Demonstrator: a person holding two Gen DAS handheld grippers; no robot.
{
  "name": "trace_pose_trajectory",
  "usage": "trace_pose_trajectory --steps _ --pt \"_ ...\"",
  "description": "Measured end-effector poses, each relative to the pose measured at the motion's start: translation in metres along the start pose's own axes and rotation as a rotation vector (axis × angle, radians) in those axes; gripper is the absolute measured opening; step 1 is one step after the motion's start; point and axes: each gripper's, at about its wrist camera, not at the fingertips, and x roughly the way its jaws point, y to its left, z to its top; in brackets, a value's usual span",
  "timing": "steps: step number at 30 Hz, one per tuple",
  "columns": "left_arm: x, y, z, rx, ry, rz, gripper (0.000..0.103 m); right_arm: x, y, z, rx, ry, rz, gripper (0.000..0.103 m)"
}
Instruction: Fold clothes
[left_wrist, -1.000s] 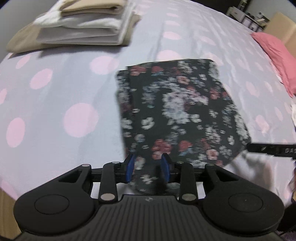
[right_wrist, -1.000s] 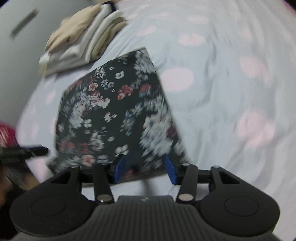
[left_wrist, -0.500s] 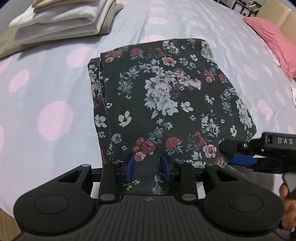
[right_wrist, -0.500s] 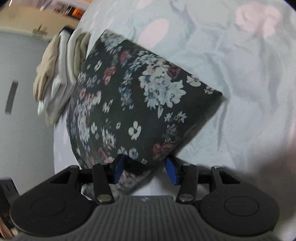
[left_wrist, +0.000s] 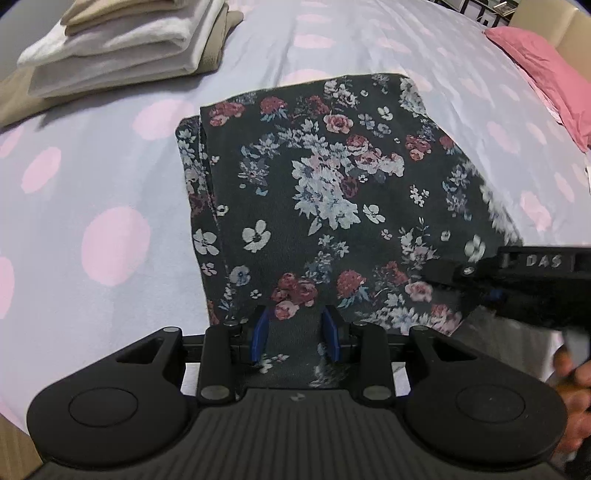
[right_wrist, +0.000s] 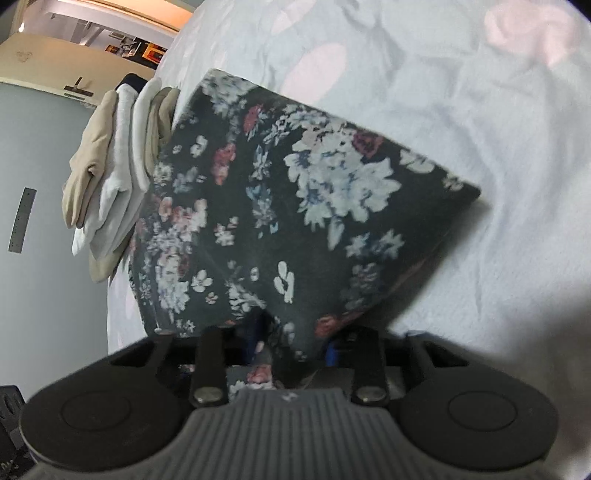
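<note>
Here the floral garment (left_wrist: 332, 192) lies as a folded dark rectangle in the middle of the bed (left_wrist: 92, 184), its near edge toward the person. A stack of folded pale clothes (left_wrist: 122, 48) sits near the bed's far left corner, and a pink pillow (left_wrist: 546, 77) lies toward the far right edge.

The left gripper (left_wrist: 295, 332) has its jaws part open, with the garment's near hem lying between the blue pads; whether they pinch it I cannot tell. The right gripper (right_wrist: 291, 343) is at the garment's near right corner, where cloth bunches up between its jaws; its grip is hidden, so I cannot tell how tight it is.

The risk, as I judge it, is uneven hold: if one side grips fewer layers than the other, lifting or dragging would splay the layers, already offset along the left edge, and undo the fold.
</note>
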Motion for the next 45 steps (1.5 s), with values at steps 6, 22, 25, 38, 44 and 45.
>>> trace_pose_trajectory --steps 6,22,25,38,44,45 --pt "-0.022 0.007 -0.003 -0.096 0.023 0.020 0.030 -0.032 0.017 0.025 -0.105 0.016 0.025 0.013" --pt "0.001 -0.025 0.085 0.163 0.002 -0.259 0.054 -0.092 -0.038 0.127 -0.321 0.228 -0.187 0.015" --pt "0.020 -0.032 0.101 0.178 -0.009 -0.305 0.056 -0.082 -0.039 0.128 -0.334 0.230 -0.213 0.015" --pt "0.104 -0.041 0.118 0.134 0.118 -0.464 0.056 -0.079 -0.057 0.129 -0.241 0.211 -0.195 0.038" --pt "0.114 -0.048 0.118 0.142 0.141 -0.462 0.054 -0.083 -0.070 0.125 -0.184 0.199 -0.172 0.038" --pt "0.114 -0.050 0.117 0.148 0.138 -0.458 0.053 -0.084 -0.072 0.123 -0.174 0.196 -0.166 0.038"
